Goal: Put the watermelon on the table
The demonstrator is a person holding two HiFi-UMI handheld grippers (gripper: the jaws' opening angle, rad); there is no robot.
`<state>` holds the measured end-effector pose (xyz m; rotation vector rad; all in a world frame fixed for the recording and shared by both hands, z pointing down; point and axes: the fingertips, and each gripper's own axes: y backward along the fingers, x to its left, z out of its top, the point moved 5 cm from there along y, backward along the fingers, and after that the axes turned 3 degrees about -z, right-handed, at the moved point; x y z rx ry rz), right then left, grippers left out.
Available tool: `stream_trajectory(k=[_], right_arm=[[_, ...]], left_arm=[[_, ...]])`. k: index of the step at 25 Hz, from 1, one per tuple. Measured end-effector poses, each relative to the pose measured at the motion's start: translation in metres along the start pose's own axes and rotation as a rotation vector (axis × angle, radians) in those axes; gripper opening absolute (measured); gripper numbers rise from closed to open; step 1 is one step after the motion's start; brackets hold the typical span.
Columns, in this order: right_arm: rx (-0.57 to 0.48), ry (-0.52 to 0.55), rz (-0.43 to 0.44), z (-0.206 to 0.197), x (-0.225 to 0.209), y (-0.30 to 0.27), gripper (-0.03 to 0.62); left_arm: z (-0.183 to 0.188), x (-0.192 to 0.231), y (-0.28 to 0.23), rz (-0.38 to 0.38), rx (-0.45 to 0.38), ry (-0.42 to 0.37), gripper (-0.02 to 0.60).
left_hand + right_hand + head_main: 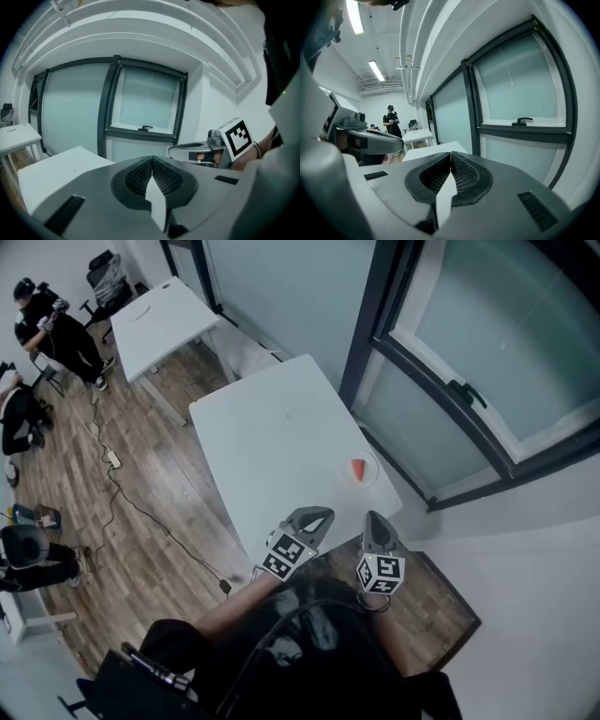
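Observation:
A red watermelon slice (358, 469) lies on a small white plate (371, 472) near the right front corner of the white table (272, 442). My left gripper (317, 515) hovers over the table's front edge, jaws shut and empty; its tips (152, 161) meet in the left gripper view. My right gripper (374, 518) is beside it, just off the table's front right corner, also shut with nothing held, its tips (451, 156) touching. Both point towards the window, short of the plate. Neither gripper view shows the watermelon.
A dark-framed window wall (450, 381) runs along the table's right side. A second white table (161, 320) stands farther back. People (42, 324) sit and stand at the left on the wooden floor, where a cable (131, 502) trails.

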<state>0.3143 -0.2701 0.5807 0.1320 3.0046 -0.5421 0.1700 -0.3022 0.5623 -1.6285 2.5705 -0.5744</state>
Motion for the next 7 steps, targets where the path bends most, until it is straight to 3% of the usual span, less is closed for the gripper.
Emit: stream_trajectory(k=[3,7], right_arm=[[0.032,-0.027,0.007,-0.0081,-0.0039,-0.0031,0.014],[0.042,-0.041,0.013,-0.0124,-0.0075,-0.0055,0.014]], left_arm=[[0.0002,-0.0068,-0.0052,-0.021,0.017,-0.043,0.005],[-0.0036,-0.0097,-0.0108,-0.050,0.026,-0.032,0.005]])
